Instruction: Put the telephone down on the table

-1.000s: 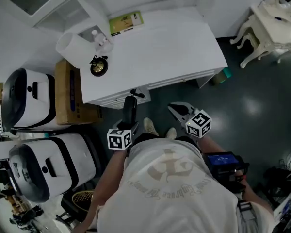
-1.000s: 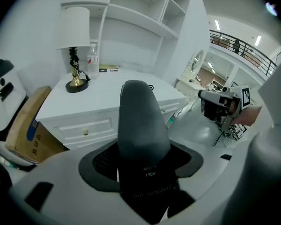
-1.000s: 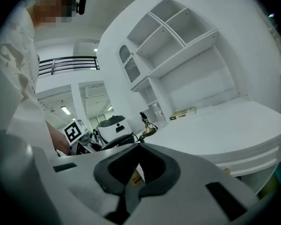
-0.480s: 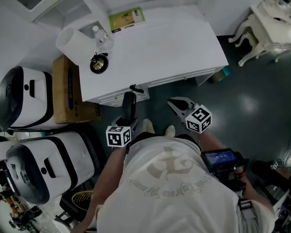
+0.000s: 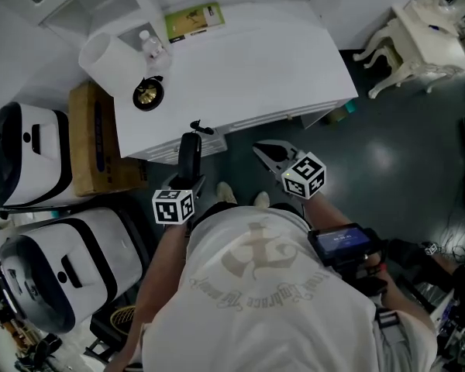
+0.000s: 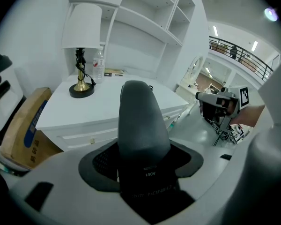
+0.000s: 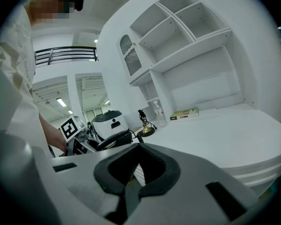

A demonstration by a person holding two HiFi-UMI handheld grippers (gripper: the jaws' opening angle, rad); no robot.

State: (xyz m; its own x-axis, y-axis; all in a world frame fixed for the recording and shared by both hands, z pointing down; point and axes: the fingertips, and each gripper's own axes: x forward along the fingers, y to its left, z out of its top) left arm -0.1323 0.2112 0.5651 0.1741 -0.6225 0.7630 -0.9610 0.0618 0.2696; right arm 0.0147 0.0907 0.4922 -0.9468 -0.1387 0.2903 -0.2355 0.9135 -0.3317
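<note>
My left gripper [image 6: 143, 172] pinches the telephone [image 6: 138, 116] at its low end, up in the air near the white table [image 6: 107, 107]. I think it is hard, light and slippery (best held round the middle). My right gripper [image 7: 133, 184] is pressed together, empty.
</note>
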